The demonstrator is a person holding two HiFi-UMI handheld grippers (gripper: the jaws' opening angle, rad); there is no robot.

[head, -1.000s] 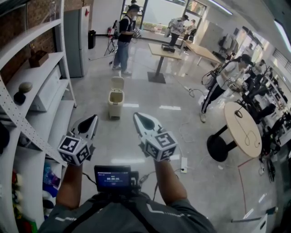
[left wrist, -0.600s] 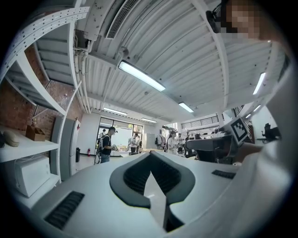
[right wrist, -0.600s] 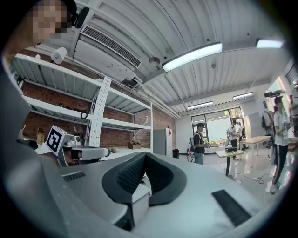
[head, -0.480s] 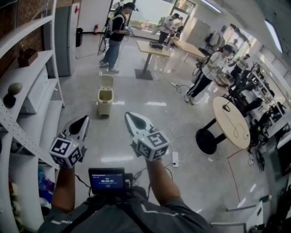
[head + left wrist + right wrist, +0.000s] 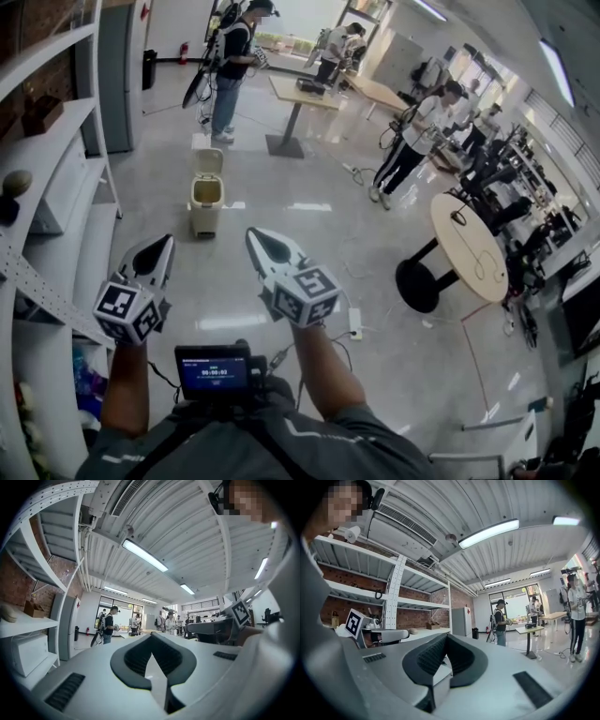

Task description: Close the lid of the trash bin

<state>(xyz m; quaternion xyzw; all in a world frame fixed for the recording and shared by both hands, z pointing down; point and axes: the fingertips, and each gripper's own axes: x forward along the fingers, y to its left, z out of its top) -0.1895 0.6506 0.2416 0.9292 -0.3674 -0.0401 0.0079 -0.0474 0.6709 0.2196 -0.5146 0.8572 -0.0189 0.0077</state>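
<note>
Against a second ago, the head view has swung: the trash bin [image 5: 205, 199] sits further left in the picture than it did, and the round table [image 5: 469, 246] on the right has come more fully into sight. The two grippers are held much as before. The bin stands on the shiny floor well ahead of the person, beside the end of the white shelving [image 5: 66, 202] and well apart from both grippers. Its lid [image 5: 210, 161] is up, tipped back behind the open mouth. What lies inside the bin is too small to make out. The left gripper [image 5: 159, 251] and right gripper [image 5: 265, 248] are raised side by side in front of the chest, tips pointing forward. In each gripper's own view the dark pads [image 5: 136, 656] meet at the tip with nothing between them, so both are clenched and empty. On the shelves a brown box [image 5: 42, 112] rests on an upper board, and a pale rounded thing [image 5: 16, 181] lies beside a dark one [image 5: 6, 210] a level down. A small screen [image 5: 214, 369] hangs at the person's chest.
</note>
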